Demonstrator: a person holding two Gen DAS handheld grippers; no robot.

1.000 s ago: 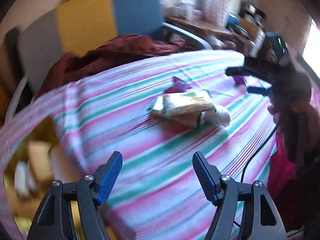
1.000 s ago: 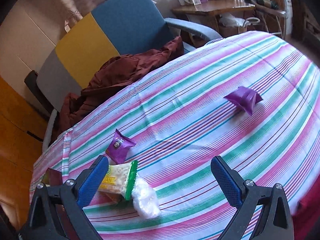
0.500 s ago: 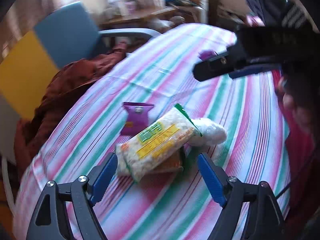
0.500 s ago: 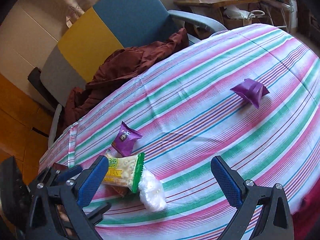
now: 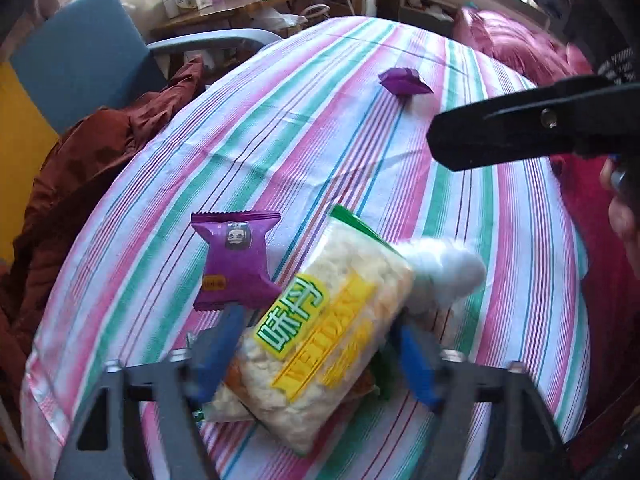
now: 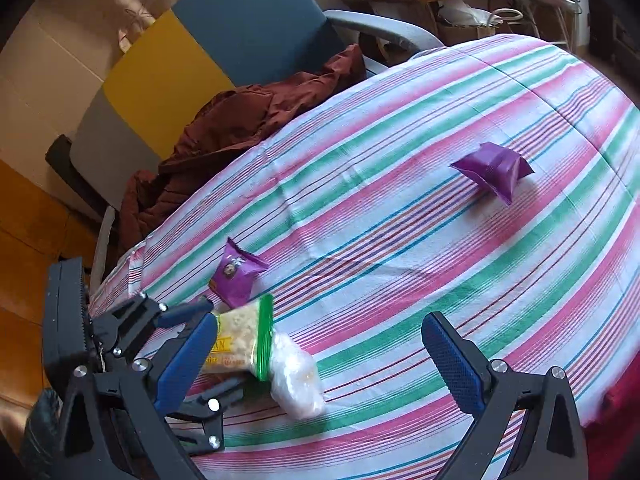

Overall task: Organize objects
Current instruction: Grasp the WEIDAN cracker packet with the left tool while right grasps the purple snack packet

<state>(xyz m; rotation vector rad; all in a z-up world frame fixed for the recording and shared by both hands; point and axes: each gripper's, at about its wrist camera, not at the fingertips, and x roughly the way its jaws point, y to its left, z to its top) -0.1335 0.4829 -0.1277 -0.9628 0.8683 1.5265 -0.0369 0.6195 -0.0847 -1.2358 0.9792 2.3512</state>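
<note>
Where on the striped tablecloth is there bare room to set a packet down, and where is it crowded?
Free: the wide stretch between the near purple packet and the far purple packet. Crowded: the corner where the left gripper is closing around the rice-snack bag.

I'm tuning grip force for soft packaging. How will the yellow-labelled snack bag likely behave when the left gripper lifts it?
The snack bag looks puffy and crinkly, so it will probably give as the left gripper closes its jaws around it. Its loose puffed pieces suggest it is light and crushable. Held crosswise, its ends may sag, and the glossy film could slip.
</note>
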